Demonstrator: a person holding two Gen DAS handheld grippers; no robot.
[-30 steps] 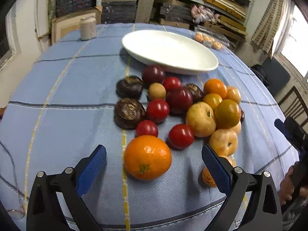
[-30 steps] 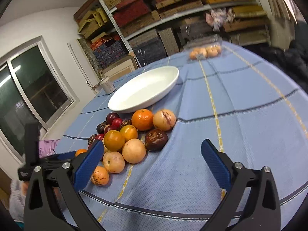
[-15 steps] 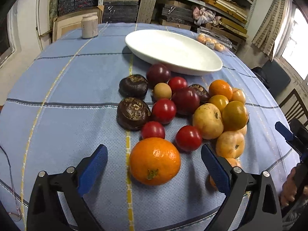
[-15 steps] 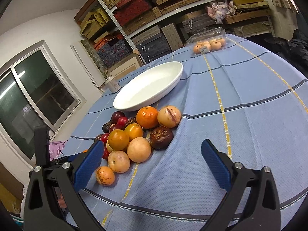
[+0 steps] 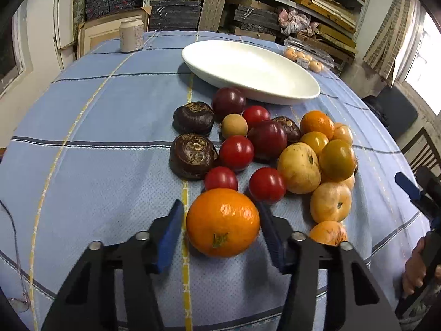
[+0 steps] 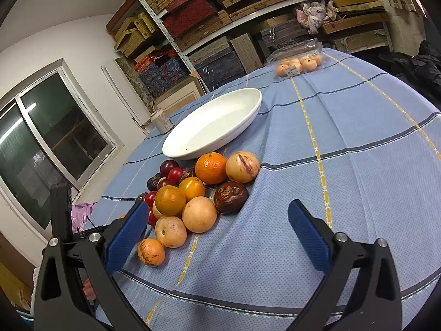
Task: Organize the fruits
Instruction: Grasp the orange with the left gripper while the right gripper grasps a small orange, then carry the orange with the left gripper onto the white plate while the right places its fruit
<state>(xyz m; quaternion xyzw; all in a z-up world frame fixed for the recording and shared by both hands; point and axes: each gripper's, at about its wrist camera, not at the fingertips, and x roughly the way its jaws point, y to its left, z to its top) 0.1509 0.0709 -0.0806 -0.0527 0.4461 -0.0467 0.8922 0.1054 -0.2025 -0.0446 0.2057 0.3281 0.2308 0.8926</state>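
A large orange (image 5: 222,222) sits on the blue checked tablecloth (image 5: 96,165), nearest in the left wrist view, in front of a heap of fruit. My left gripper (image 5: 220,207) is closing on it, with a blue pad at each of its sides. Behind it lie red cherry tomatoes (image 5: 266,184), two dark wrinkled fruits (image 5: 192,155), plums (image 5: 266,139) and yellow and orange fruits (image 5: 299,167). A white oval dish (image 5: 249,70) stands beyond, with nothing in it. My right gripper (image 6: 217,205) is open above the cloth beside the heap (image 6: 198,213), holding nothing.
A pale can (image 5: 131,35) stands at the table's far left. A clear pack of small oranges (image 6: 299,62) lies at the far edge. Shelves of boxes (image 6: 220,13) fill the wall behind. A hand (image 5: 416,270) shows at the right edge, and a chair (image 5: 424,151) stands to the right.
The left jaws have come in from wide apart to the sides of the large orange. The right gripper has stayed open and hardly moved.
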